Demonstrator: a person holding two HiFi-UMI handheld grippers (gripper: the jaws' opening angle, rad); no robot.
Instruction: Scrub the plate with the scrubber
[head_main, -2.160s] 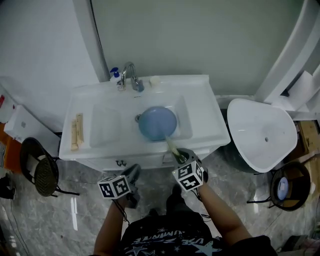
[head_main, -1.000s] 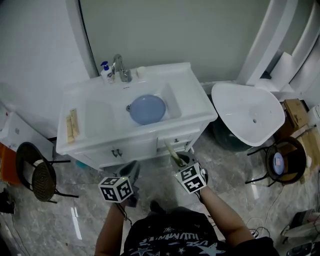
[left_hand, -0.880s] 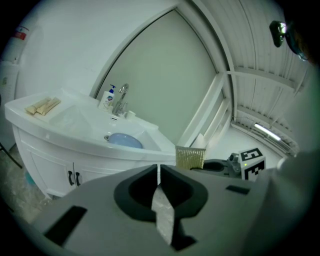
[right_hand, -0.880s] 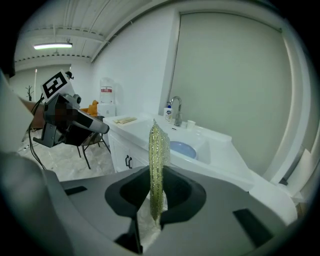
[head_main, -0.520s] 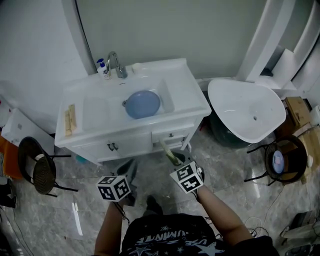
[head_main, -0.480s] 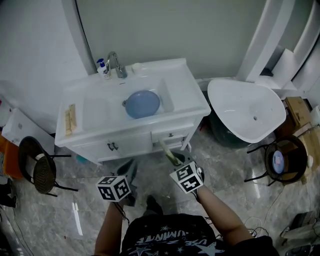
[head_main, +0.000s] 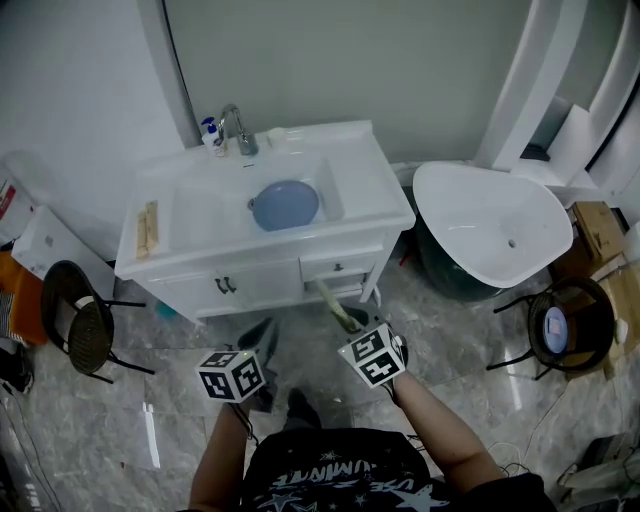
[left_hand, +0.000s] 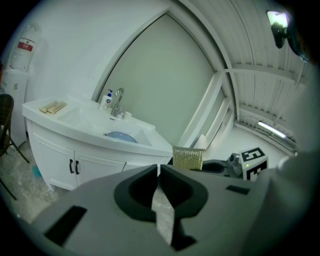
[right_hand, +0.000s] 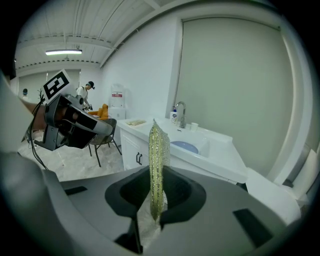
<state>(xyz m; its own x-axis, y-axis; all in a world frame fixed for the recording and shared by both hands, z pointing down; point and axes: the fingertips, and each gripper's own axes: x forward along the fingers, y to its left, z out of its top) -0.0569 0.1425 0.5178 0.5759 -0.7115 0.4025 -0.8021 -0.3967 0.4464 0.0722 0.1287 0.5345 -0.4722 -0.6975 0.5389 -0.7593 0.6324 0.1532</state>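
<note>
Plate (head_main: 285, 204) lies in sink (head_main: 388, 205), open floor (head_main: 150, 340) separating cabinet (head_main: 262, 284) edge from grippers: right gripper (right_hand: 156, 175) clamps scrubber (right_hand: 158, 150), lower end hidden; left gripper (left_hand: 159, 174) closed, empty.

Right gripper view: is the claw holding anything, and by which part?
The right claw grips the scrubber by its lower edge; the pad stands upright between the jaws.
</note>
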